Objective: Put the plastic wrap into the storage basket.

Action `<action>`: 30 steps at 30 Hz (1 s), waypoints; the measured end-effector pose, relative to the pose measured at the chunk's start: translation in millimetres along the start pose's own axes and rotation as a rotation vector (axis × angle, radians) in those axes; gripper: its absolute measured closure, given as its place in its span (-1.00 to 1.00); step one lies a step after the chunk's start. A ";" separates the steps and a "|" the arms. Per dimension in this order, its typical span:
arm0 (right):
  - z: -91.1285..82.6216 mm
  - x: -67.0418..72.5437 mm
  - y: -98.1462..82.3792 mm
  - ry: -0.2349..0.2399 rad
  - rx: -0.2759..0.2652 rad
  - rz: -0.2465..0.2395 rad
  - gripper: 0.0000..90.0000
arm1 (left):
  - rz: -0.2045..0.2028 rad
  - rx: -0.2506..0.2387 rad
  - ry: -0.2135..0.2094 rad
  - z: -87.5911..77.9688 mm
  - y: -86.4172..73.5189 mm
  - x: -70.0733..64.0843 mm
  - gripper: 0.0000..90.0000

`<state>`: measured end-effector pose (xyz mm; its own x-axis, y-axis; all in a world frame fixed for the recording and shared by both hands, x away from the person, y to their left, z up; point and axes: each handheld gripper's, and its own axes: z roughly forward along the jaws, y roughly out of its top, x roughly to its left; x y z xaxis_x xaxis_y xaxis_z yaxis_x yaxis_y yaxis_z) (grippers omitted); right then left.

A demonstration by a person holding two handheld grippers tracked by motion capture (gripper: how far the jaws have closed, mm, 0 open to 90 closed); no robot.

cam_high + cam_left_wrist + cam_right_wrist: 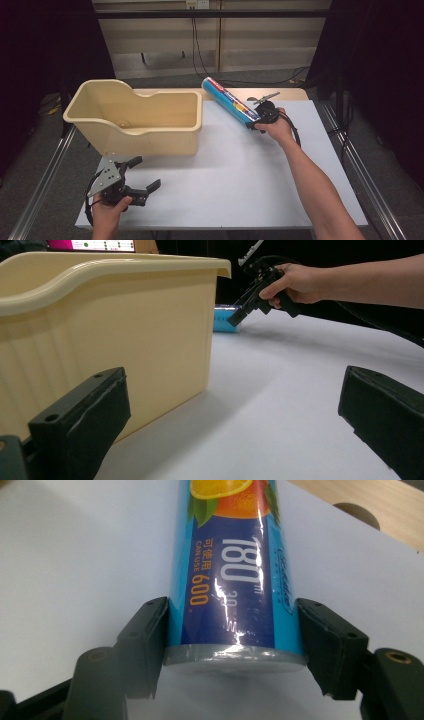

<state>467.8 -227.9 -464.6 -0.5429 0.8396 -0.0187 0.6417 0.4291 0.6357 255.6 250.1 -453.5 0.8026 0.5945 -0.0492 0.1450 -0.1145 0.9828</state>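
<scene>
A long blue roll [227,98] with orange fruit print runs diagonally across the back of the white table [240,170], just right of the bin. My right gripper [254,121] is shut on its near end. In the right gripper view both black jaws press the sides of the roll [235,580] beside its grey end cap. I cannot tell whether the roll rests on the table or hangs just above it. My left gripper [146,172] stands open near the front left corner, with nothing between its jaws.
A large cream plastic bin [132,131] stands at the back left of the table, with nothing inside it, and its wall [125,330] is close ahead of the left gripper [232,425]. A wooden strip [285,94] borders the far edge. Metal rails run along both sides.
</scene>
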 end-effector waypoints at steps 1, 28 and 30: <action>-1.8 -0.1 -0.3 0.007 0.012 0.011 -0.26 | 0.000 0.000 0.000 0.0 0.0 0.0 -1.00; -63.7 25.4 -67.4 0.020 0.030 0.095 -0.26 | 0.017 0.002 -0.004 2.7 3.3 -5.9 -1.00; -68.8 27.8 -72.9 0.018 0.031 0.096 -0.27 | 0.010 -0.002 -0.006 3.1 3.2 -6.5 -1.00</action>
<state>368.6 -258.7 -458.4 -0.4876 0.8714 0.0547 0.7072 0.3574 0.6100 252.6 243.4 -450.5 0.8076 0.5884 -0.0400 0.1356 -0.1193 0.9836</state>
